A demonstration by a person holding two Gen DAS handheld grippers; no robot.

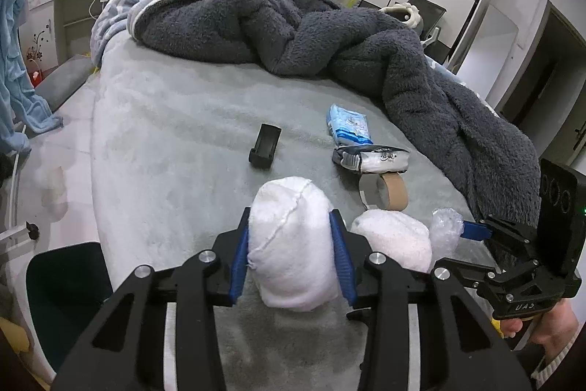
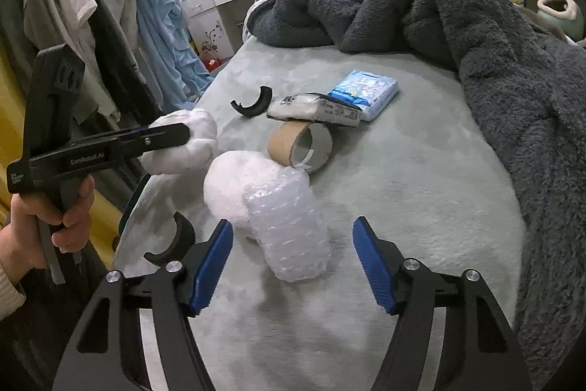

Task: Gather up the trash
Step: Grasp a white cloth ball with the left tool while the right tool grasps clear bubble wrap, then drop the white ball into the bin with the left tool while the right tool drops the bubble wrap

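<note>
Clenched on a soft white fabric wad point(image 1: 293, 244), left gripper point(image 1: 291, 255) lifts trash off the bed point(image 1: 164, 134); right gripper point(image 2: 293, 266) (jaws released) straddles a clear bubble-wrap roll point(image 2: 289, 226).

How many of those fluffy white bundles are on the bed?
2: one white bundle is clamped in the left gripper; the other white bundle lies on the bed against the bubble wrap. More may be hidden.
</note>
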